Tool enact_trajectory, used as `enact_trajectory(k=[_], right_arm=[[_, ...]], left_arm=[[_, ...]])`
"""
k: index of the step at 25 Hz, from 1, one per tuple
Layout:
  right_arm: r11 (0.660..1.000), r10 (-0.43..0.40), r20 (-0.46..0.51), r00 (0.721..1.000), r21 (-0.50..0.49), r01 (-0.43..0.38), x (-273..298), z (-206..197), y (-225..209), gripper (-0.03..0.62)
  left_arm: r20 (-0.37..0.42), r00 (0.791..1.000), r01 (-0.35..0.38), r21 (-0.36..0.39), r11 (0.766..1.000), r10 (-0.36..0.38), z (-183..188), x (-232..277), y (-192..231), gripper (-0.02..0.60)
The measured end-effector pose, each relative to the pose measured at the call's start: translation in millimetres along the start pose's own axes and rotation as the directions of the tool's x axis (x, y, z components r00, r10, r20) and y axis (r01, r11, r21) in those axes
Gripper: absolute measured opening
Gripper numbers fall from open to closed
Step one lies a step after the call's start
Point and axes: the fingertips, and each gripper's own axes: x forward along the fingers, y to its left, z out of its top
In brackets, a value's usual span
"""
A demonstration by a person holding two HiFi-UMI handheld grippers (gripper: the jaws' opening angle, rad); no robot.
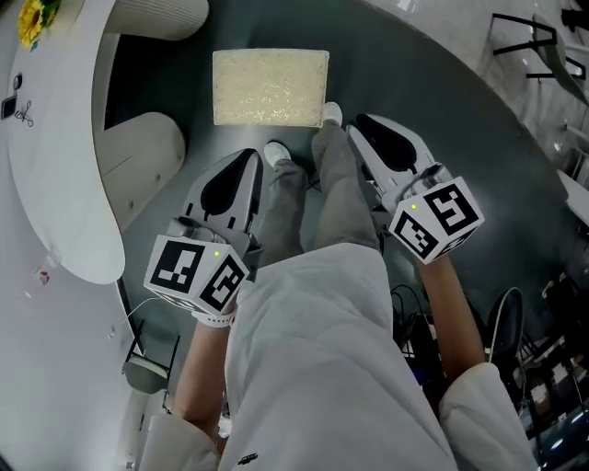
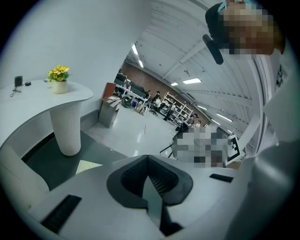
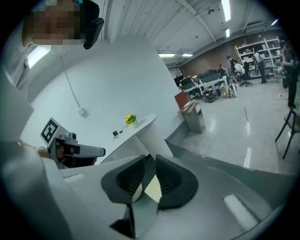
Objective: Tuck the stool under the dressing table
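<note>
The stool (image 1: pixel 270 87) has a square cream seat and stands on the dark floor ahead of my feet, to the right of the white curved dressing table (image 1: pixel 55 184). My left gripper (image 1: pixel 248 158) hangs beside my left leg with its jaws shut and empty, short of the stool. My right gripper (image 1: pixel 361 122) hangs by my right leg near the stool's right corner, its jaws a little apart and empty. In the left gripper view, the left gripper (image 2: pixel 149 161) points past the stool (image 2: pixel 86 166). In the right gripper view, the stool (image 3: pixel 153 189) shows through the right gripper (image 3: pixel 150 161).
The dressing table's ribbed pedestal (image 1: pixel 138 152) stands left of the stool. A pot of yellow flowers (image 1: pixel 37 18) and small items sit on the tabletop. My shoes (image 1: pixel 276 152) are just before the stool. Cables and black stands (image 1: pixel 515 340) crowd the lower right.
</note>
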Motion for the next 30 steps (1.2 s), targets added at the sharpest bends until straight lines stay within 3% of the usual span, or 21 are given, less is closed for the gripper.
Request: enact_trajectory(k=[8, 22, 30], right_arm=[[0.998, 0.037, -0.099, 0.994, 0.057, -0.032, 58, -42, -40, 0.117], [0.982, 0.062, -0.233, 0.97, 0.188, -0.018, 138, -127, -127, 0.224], [0.978, 0.053, -0.299, 0.953, 0.208, 0.011, 182, -182, -169, 0.291]], left_arm=[[-0.046, 0.997, -0.061, -0.06, 0.996, 0.058, -36, 39, 42, 0.009], [-0.095, 0.988, -0.139, -0.168, 0.976, 0.124, -73, 111, 85, 0.009], [-0.103, 0.982, -0.176, -0.192, 0.965, 0.159, -91, 140, 112, 0.009]])
